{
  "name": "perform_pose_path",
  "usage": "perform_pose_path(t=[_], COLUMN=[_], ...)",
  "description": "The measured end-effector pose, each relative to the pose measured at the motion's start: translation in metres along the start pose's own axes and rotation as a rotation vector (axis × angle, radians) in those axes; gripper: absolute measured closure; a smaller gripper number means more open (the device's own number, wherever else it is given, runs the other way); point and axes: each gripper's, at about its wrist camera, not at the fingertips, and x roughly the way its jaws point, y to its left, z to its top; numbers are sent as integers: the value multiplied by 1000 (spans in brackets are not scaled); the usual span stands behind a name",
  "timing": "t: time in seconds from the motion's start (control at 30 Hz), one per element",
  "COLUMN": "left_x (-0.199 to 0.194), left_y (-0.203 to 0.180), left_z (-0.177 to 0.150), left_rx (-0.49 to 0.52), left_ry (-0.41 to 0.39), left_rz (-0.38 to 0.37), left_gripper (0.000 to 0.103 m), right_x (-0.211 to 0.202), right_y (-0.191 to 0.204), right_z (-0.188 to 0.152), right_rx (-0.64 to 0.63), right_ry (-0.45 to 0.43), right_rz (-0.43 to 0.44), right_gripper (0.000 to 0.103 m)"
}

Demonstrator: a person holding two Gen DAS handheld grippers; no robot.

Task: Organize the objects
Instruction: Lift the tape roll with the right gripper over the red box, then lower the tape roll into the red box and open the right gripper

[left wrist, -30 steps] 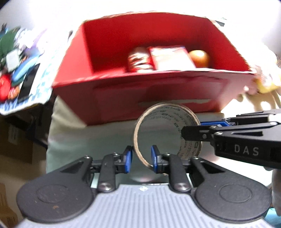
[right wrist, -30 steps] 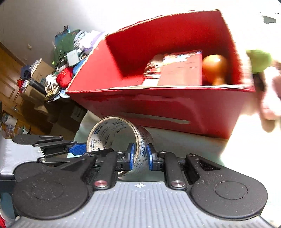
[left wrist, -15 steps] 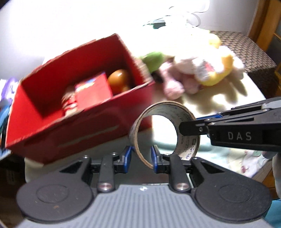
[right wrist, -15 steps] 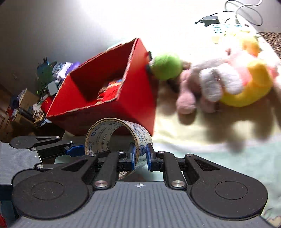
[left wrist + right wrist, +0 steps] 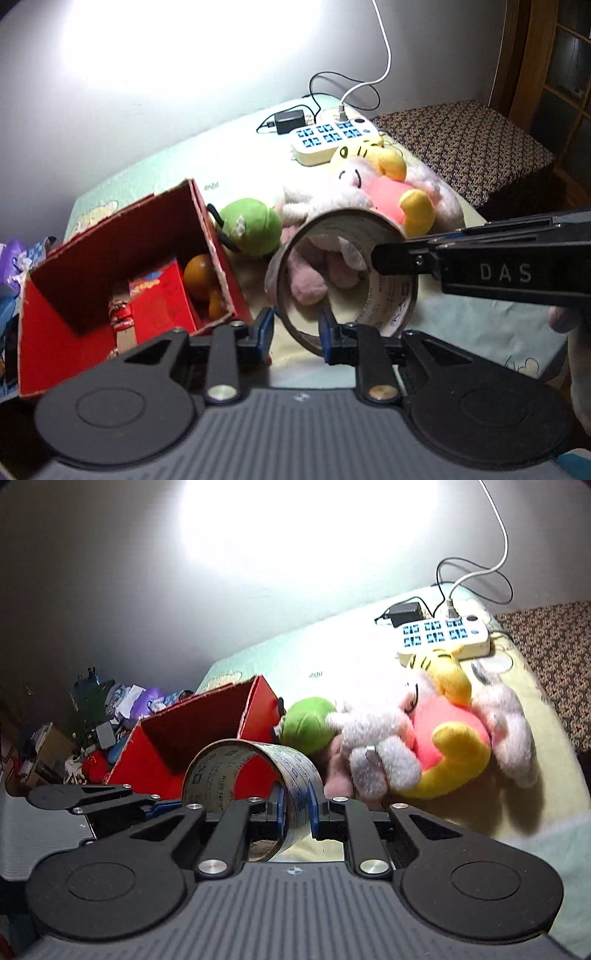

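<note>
Since the earlier frames, both of my tools have swung away from the red box's front wall, carrying the tape roll with them; the box now sits off to the left and the plush toys fill the middle of both views.

Left wrist view: my left tool (image 5: 295, 328) is closed on the near wall of the tape roll (image 5: 345, 280), one blue pad inside the ring and one outside. My right tool (image 5: 373, 254) enters from the right and pinches the ring's far wall. The roll hangs between them, clear of the bed. Left of the roll stands the red box (image 5: 122, 258), open-topped, holding an orange object, a red packet and a small jar. Just behind the roll lie a green plush ball (image 5: 251, 227) and a pink-and-yellow plush toy (image 5: 384, 192); beyond these, a power strip (image 5: 332, 138).

Right wrist view: my right tool (image 5: 297, 808) is shut on the tape roll (image 5: 243, 775), whose wall passes between the pads. My left tool (image 5: 159, 806) grips the ring's other side, left of the roll. The red box (image 5: 207, 731) stands behind and left of the roll; the plush toy (image 5: 443, 742) lies to its right on the bed.

By my judgement the roll is no longer lined up with the box's opening, so it is not yet stowed.
</note>
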Motion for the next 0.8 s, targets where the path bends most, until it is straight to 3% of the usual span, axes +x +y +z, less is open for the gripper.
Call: perform_pose_path(t=[0.2,0.37,0.8], left_x=[-19,-26,8], left_y=[31,74,195], left_z=[21,26,-19], left_rx=[-8,-53,-262], left_ry=[-78,-113,-6], left_rz=[12,44,126], left_gripper=[83,82,82], right_x=[8,36,155], right_y=[25,59,144], right_z=[27,48,53], right_rx=[-32,-74,-197], right_ry=[-73,-81,138], right_rz=[20,48,122], right_gripper=[88,88,89])
